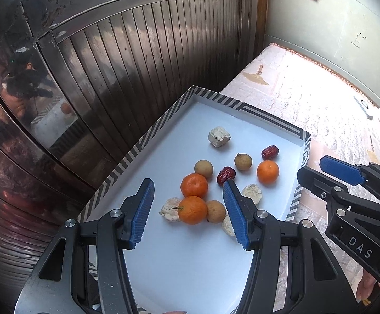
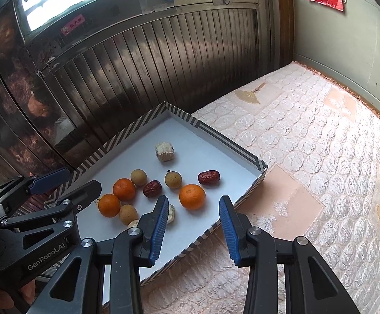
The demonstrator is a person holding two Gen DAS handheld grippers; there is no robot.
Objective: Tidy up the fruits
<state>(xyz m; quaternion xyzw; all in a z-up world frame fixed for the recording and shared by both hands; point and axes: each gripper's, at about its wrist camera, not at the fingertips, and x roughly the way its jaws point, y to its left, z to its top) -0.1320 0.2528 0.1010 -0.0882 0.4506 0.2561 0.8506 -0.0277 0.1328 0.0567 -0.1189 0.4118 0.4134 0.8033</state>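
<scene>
Right now the left gripper (image 1: pixel 188 213) is hovering over the near end of the white tray (image 1: pixel 268 116), its blue pads standing apart with nothing pressed between them, and the nearest mandarin (image 1: pixel 192 209) is sitting directly in the gap as its own camera sees it, ahead of and below the fingertips. That mandarin is crowding against a second mandarin (image 1: pixel 194 185) just beyond it, a longan (image 1: pixel 216 211) touching its right side, and a pale puffed piece (image 1: pixel 170 208) on its left (so a straight descent looks tight). The right gripper (image 2: pixel 193 225) is hanging over the tray's right edge, jaws likewise parted and empty, with the lone mandarin (image 2: pixel 192 196) lying just ahead of its tips and slightly left, well clear of neighbours. Two red dates (image 1: pixel 226 175) and the other longans are sitting farther along the tray. Judging by this layout, the left hand is nearer the cluster, while the right is nearer the isolated fruit, which looks the easier pick; being round, neither mandarin is dictating any particular wrist roll.
</scene>
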